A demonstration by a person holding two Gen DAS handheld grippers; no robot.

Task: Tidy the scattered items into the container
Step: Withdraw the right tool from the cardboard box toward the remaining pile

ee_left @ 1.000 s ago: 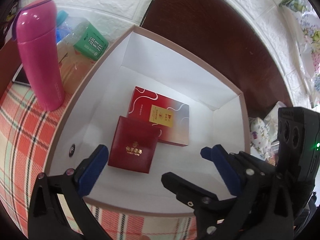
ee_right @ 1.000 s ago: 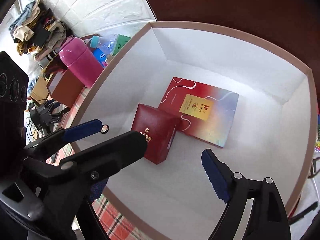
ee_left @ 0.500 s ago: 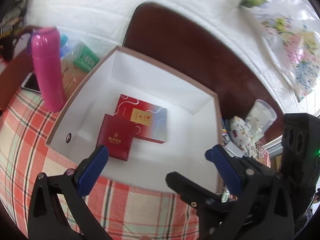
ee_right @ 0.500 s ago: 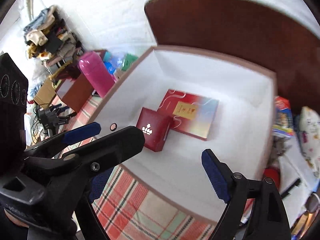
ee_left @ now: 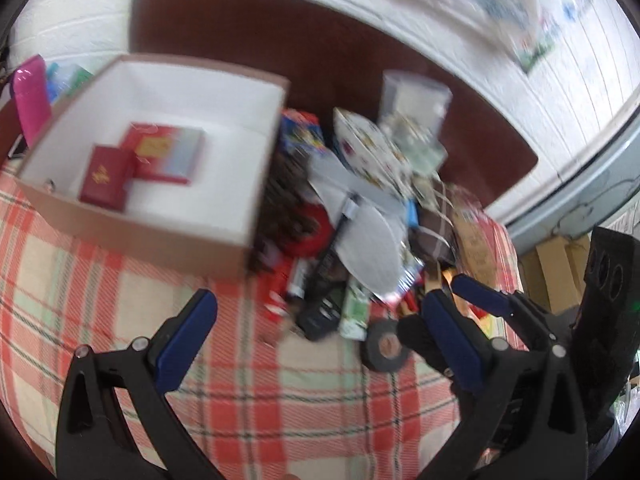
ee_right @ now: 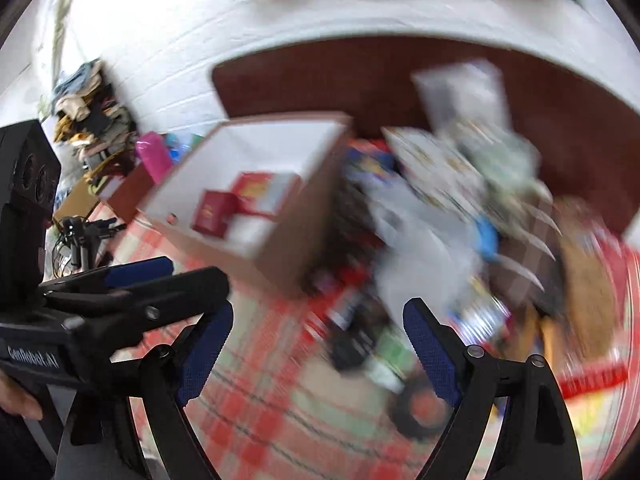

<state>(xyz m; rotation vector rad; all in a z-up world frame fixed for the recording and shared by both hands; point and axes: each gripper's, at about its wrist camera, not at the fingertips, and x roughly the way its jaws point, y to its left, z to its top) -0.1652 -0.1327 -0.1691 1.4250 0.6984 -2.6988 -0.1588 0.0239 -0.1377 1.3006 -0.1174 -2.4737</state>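
Blue pads on my left gripper (ee_left: 316,326) stand wide apart with nothing between them, above the red plaid cloth (ee_left: 248,400). My right gripper (ee_right: 316,340) is spread just as wide and equally bare. The left wrist view is the sharper one: it shows the white-lined box (ee_left: 132,236) up and to the left of the gripper, with a small dark red case (ee_left: 104,178) lying against a larger red and silver carton (ee_left: 166,152) on its floor. Right of the box sits the scattered heap (ee_left: 360,224), touching its side wall, and a black tape roll (ee_left: 384,344) lies at the near edge of that heap, just beside my right gripper's fingers, which cross into the frame there. The right wrist view adds what the left misses: a pile of clothes (ee_right: 88,108) against the wall far left of the box, and my left gripper's body in the foreground. That view is badly smeared, so the heap reads only as streaks of colour, and I cannot tell the single items apart. A pink flask (ee_left: 30,104) beside the box is cut off at the frame edge
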